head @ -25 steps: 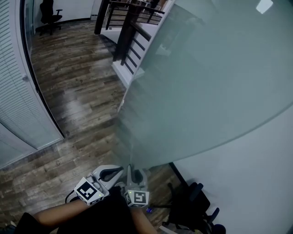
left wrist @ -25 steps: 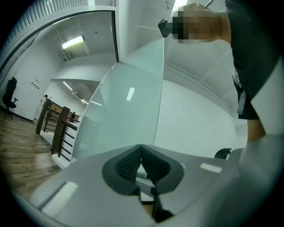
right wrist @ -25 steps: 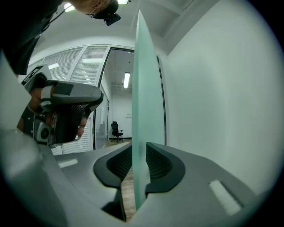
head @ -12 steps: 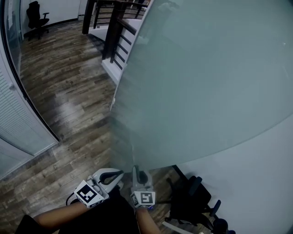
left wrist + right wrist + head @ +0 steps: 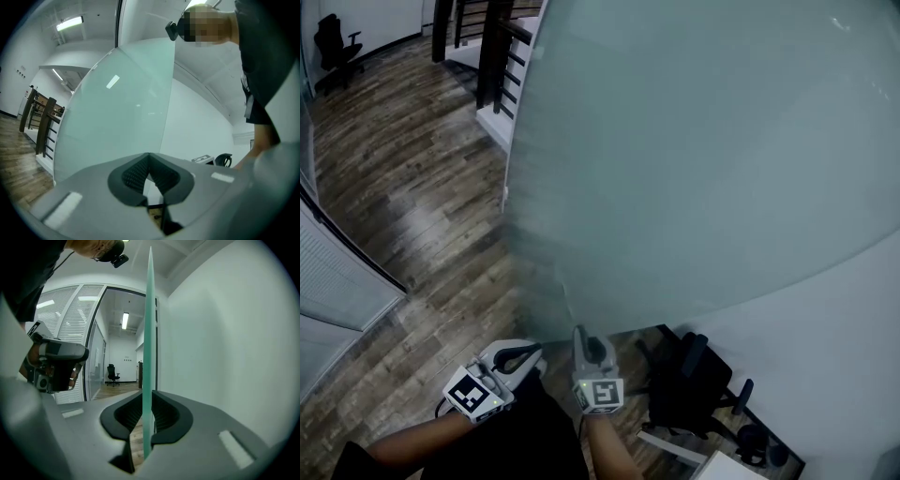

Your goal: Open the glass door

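My right gripper [image 5: 146, 397], jaws just closing onto the edge of the glass door [image 5: 694, 159], my left gripper [image 5: 539, 352] beside it, pinched together on nothing, wood floor [image 5: 403, 187] off to their left, white wall [image 5: 830, 356] right.

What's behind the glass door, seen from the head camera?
Below the glass door, a black office chair and a white wall show. The frosted pane blurs out whatever lies straight behind it.
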A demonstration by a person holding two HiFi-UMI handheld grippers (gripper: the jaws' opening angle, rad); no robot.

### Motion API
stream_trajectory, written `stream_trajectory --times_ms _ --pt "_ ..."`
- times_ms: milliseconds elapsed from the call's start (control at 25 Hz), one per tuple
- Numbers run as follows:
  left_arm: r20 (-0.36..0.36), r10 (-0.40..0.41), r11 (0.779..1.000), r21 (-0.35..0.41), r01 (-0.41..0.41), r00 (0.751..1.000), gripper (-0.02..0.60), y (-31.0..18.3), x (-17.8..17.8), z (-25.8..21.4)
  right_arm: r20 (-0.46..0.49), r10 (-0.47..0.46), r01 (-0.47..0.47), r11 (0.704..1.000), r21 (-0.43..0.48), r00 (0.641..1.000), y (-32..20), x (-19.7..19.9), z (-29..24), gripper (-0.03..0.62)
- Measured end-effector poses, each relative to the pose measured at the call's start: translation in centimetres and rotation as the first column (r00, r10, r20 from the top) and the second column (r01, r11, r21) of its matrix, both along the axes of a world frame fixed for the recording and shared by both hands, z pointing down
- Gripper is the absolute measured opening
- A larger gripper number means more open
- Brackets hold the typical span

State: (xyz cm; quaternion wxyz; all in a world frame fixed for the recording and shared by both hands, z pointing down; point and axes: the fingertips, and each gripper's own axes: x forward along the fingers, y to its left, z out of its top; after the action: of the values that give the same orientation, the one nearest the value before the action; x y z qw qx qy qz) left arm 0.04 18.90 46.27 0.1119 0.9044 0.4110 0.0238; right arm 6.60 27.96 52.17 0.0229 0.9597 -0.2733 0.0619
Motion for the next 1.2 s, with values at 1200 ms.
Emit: stream_trajectory --times_ms 1200 --pt "0.055 0.113 0.993 0.035 -0.115 0.992 0.000 12.6 12.5 1.9 -0.030 -0.036 0.037 0.999 0.012 0.999 17.5 10.9 -0.3 0.061"
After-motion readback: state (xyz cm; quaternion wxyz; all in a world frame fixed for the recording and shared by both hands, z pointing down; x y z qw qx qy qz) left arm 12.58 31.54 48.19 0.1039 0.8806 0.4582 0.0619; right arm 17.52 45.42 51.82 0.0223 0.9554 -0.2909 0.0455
